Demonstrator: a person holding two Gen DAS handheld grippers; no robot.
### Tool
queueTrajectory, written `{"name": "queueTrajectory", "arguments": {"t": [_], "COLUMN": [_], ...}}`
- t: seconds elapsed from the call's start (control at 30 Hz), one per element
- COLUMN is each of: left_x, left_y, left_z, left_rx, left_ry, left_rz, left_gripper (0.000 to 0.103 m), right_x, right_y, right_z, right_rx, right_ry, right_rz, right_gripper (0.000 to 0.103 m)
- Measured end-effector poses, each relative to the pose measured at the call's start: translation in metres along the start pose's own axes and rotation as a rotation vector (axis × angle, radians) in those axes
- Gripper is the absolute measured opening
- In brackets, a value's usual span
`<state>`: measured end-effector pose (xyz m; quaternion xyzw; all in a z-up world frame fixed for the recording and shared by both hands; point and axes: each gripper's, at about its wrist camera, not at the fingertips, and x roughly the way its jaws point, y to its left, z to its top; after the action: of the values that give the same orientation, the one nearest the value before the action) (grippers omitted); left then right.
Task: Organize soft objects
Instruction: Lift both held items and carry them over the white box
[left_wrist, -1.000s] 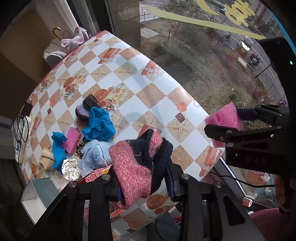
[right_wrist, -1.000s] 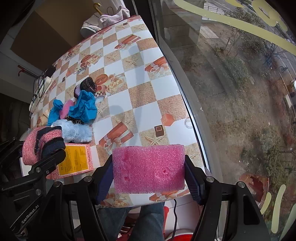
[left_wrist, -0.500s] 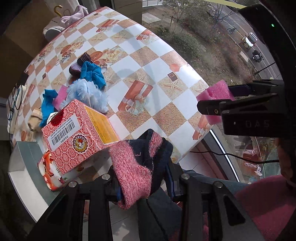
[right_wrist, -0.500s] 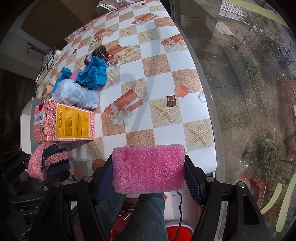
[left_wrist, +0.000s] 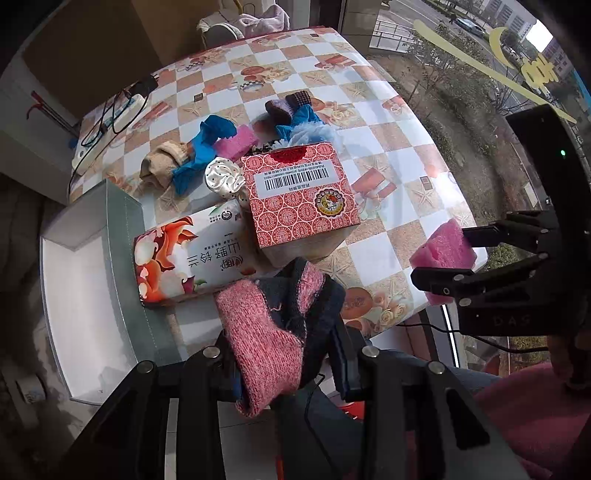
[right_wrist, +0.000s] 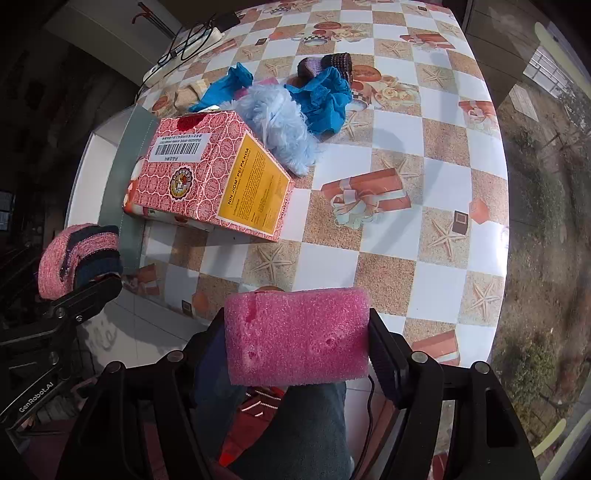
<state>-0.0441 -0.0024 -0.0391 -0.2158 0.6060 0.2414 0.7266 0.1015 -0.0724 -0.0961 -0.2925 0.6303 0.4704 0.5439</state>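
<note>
Between my left tongs (left_wrist: 284, 354), clamped, hangs the pink-and-navy sock (left_wrist: 273, 332), off the table (left_wrist: 399, 206) edge beside the red box (left_wrist: 299, 195). Right view: my right tongs (right_wrist: 297, 336) grip the pink sponge (right_wrist: 297, 336) at the near edge.

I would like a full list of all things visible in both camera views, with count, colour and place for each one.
knitted sock: 1, pink and navy, held in left gripper
foam sponge: 1, pink, held in right gripper
red box: 1, red patterned with yellow side, on the table
tissue pack: 1, white and orange, beside the red box
white tray: 1, white inside, grey wall, at the table's edge
blue cloths: 2, blue, in the pile behind the box
fluffy item: 1, light blue, behind the box
scrunchie: 1, silver-white, beside the red box
table: 1, checked cover
left gripper: 1, black
right gripper: 1, black
</note>
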Motion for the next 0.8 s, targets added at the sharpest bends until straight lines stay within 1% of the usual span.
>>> {"name": "queueTrajectory", "arguments": {"t": [0.2,0.37,0.53,0.67,0.8], "left_x": [-0.007,-0.010,-0.012,-0.014,-0.011], "left_y": [0.079,0.151,0.218,0.257,0.281], "left_z": [-0.020,-0.034,-0.044,-0.056,-0.065], "left_rx": [-0.171,-0.276,-0.370,-0.425,-0.459], "left_ry": [-0.034,-0.050,-0.067,-0.081,-0.079], "left_rz": [0.031,0.029,0.022,0.036,0.036], "left_gripper": [0.039,0.039,0.039,0.039,0.040], "right_x": [0.017,0.024,0.032,0.040,0.045], "right_y": [0.059,0.107,0.156,0.188,0.214], "right_z": [0.007,0.016,0.026,0.038,0.050], "right_rx": [-0.115,-0.171,-0.231,-0.260,-0.300], "right_ry": [0.032,0.015,-0.004,-0.013,-0.016], "right_rz": [0.014,0.014,-0.013,-0.021,-0.035], "right_gripper": [0.071,0.071,0.071,0.071,0.071]}}
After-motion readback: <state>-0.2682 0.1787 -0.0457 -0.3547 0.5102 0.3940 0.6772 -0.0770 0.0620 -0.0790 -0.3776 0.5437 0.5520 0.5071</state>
